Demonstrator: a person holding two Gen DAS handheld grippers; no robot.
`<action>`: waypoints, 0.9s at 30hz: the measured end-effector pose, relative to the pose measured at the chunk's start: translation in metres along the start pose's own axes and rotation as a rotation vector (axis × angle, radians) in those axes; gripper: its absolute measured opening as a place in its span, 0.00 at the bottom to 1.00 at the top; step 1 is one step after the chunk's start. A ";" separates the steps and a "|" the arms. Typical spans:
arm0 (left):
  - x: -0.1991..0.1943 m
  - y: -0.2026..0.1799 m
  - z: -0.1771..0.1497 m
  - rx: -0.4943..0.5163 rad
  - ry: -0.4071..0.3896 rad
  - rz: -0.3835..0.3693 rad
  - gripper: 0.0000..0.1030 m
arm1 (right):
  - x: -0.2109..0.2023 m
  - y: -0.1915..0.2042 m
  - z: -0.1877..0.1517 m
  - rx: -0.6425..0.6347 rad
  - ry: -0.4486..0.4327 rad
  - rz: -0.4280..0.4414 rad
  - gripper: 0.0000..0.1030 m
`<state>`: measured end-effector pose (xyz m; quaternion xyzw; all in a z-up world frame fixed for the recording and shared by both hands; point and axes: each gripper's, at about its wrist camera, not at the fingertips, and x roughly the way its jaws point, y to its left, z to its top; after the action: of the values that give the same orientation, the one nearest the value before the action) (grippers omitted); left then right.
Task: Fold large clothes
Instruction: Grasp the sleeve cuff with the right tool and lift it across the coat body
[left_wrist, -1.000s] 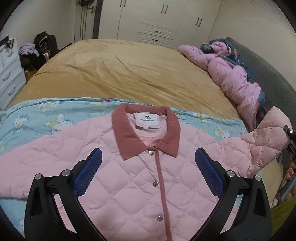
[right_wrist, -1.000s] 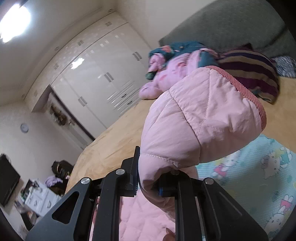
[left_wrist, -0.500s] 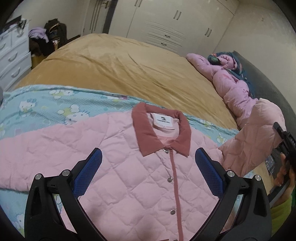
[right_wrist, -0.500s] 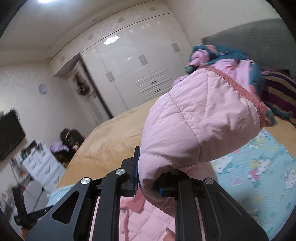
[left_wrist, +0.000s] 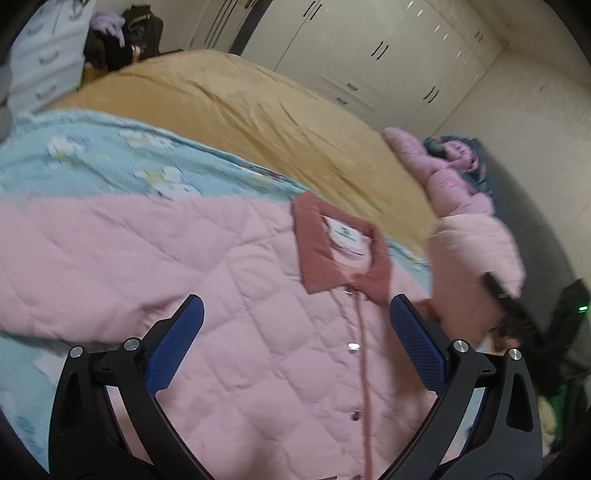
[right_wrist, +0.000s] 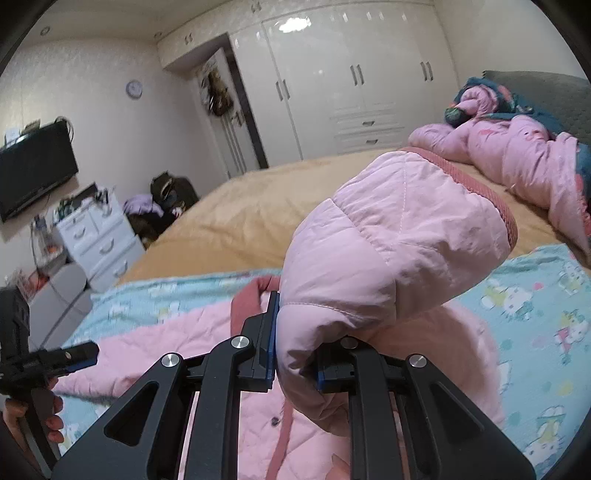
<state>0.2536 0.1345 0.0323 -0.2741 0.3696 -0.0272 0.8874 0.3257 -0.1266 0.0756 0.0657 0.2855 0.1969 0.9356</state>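
Bedroom, tan-covered bed (left_wrist: 258, 110); pale blue cartoon-print blanket (left_wrist: 110, 158) spread across it as folding ground.

Item: pink quilted jacket with dusty-red collar (left_wrist: 258, 332), flat, front up, beneath and ahead of left gripper (left_wrist: 295, 343), fingers (left_wrist: 177, 343) wide apart, empty.

Right gripper (right_wrist: 295, 354): fingers clamped on jacket's red-trimmed sleeve cuff (right_wrist: 388, 243), raised above the body, apparently for folding inward.

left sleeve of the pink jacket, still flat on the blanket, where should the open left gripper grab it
Probably at the cuff end of the left sleeve, approached from the outer side, the left gripper sliding one finger beneath. It lies flat and extended, so its end lifts and folds across the jacket front.
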 end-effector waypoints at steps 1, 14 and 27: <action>0.003 0.003 -0.004 -0.016 0.006 -0.022 0.91 | 0.004 0.004 -0.004 -0.007 0.010 0.001 0.14; 0.039 0.011 -0.019 0.007 0.081 -0.061 0.91 | 0.062 0.019 -0.075 0.053 0.183 0.033 0.17; 0.058 0.028 -0.016 0.105 0.163 0.196 0.91 | 0.034 -0.027 -0.091 0.373 0.168 0.085 0.66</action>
<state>0.2805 0.1363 -0.0280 -0.1865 0.4638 0.0180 0.8659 0.3095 -0.1368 -0.0240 0.2332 0.3910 0.1848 0.8710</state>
